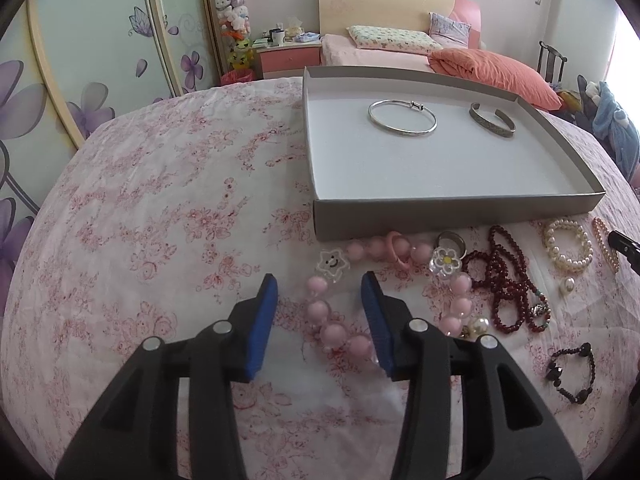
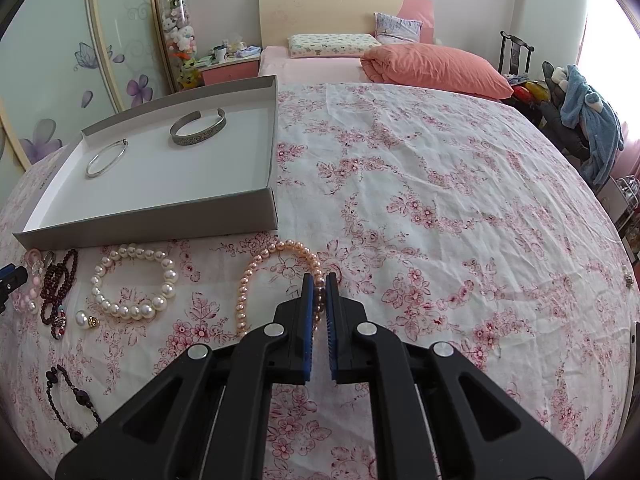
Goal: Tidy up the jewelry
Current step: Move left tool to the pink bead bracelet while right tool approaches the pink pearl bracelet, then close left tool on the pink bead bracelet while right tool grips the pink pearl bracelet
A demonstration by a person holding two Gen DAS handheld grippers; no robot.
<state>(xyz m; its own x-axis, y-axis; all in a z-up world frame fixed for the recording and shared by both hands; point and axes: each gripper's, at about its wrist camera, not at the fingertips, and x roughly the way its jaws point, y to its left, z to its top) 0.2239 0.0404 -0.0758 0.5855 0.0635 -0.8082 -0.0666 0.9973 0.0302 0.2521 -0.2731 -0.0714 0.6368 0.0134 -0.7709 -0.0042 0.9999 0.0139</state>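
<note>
A grey shallow box (image 1: 452, 210) (image 2: 152, 218) holds a thin silver bangle (image 1: 402, 117) (image 2: 106, 159) and a wide silver cuff (image 1: 492, 120) (image 2: 199, 127). My left gripper (image 1: 320, 286) is open, its blue pads either side of a pink bead bracelet (image 1: 334, 330) with star and flower charms. My right gripper (image 2: 319, 280) is shut on a pink pearl bracelet (image 2: 256, 276) lying on the floral cloth. A white pearl bracelet (image 2: 134, 282) (image 1: 568, 246) lies left of it.
Dark red bead strands (image 1: 508, 280) (image 2: 58, 288), a black bead bracelet (image 1: 572, 372) (image 2: 68, 404), a pearl earring (image 2: 86, 320) and a small ring (image 1: 450, 240) lie in front of the box. A bed with an orange quilt (image 2: 436, 66) stands behind.
</note>
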